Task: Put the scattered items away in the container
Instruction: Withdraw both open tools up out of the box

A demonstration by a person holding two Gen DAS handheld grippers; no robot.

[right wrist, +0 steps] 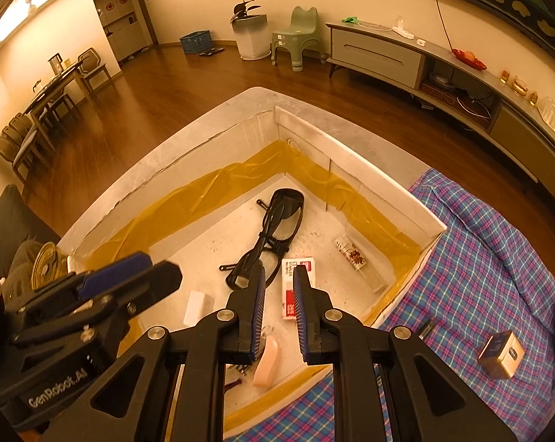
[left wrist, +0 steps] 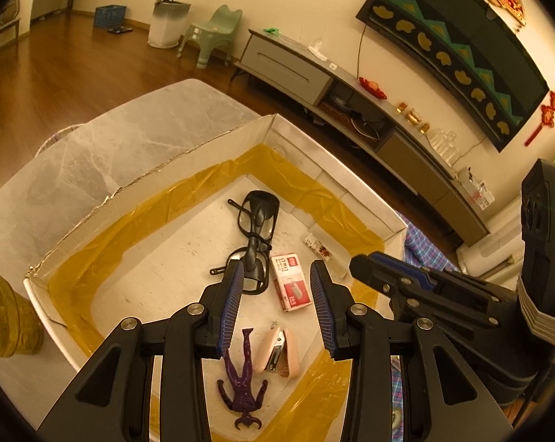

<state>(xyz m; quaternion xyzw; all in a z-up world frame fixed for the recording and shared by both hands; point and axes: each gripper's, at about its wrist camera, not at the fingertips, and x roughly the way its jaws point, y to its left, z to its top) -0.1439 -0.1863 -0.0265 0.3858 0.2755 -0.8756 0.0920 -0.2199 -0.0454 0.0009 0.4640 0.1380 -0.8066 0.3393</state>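
Now both hover over box (left wrist: 314,169): left gripper (left wrist: 277,287) jaws half-open, right gripper (right wrist: 279,291) jaws narrow, empty.

white lettering reading "genrobot.ai" runs along the black body of the left gripper (right wrist: 167,280), near left. print on the red-and-white staple box (right wrist: 297,287) in the container (right wrist: 388,191) stays too small to read.

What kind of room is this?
Most likely a home living room: a TV hangs above a long cabinet, a dining table with chairs stands at the far end, and a potted plant sits on the wood floor.
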